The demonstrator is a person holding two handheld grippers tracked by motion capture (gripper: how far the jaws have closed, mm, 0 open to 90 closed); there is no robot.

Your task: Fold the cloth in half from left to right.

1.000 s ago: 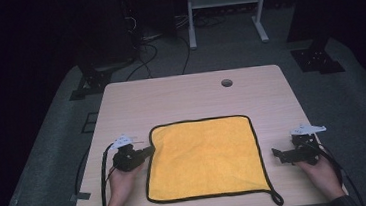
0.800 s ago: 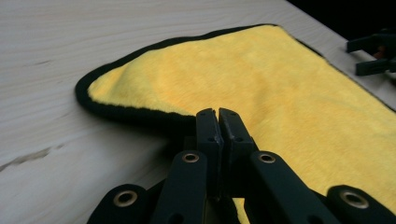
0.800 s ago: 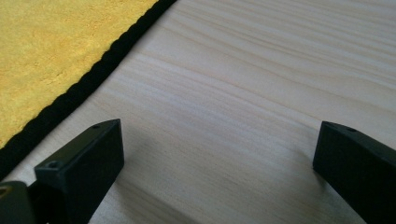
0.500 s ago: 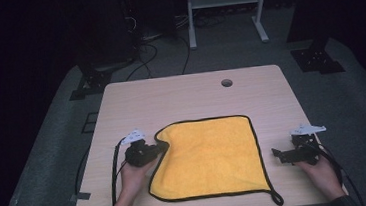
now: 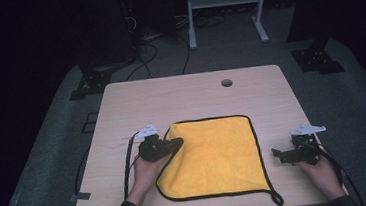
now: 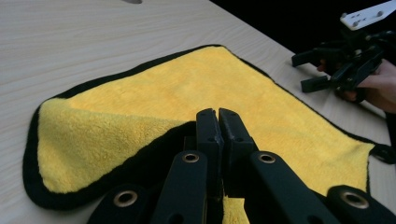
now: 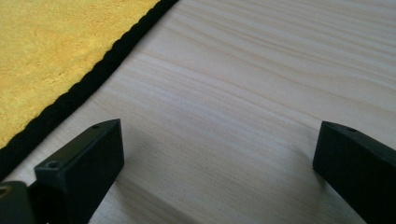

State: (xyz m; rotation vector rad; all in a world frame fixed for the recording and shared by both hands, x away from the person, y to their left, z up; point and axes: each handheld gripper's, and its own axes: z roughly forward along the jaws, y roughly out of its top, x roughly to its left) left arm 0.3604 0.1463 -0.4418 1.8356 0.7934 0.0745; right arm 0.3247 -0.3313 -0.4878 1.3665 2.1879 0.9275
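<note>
A yellow cloth with black trim lies on the wooden table. My left gripper is over the cloth's left side, shut on its left edge. That edge is lifted and drawn inward, so the far left corner curls over. In the left gripper view the jaws are pressed together, with the cloth pinched low between them. My right gripper rests open on bare wood just right of the cloth. Its jaws stand wide apart with nothing between them, and the cloth's trim runs to their left.
A small round hole sits in the table near its far edge. The cloth's hanging loop lies at its near right corner. Beyond the table, dark floor holds cables and stand legs.
My left gripper has moved right and slightly away with the cloth's left edge in it, pulling that side in over the cloth. The right gripper has stayed put.
</note>
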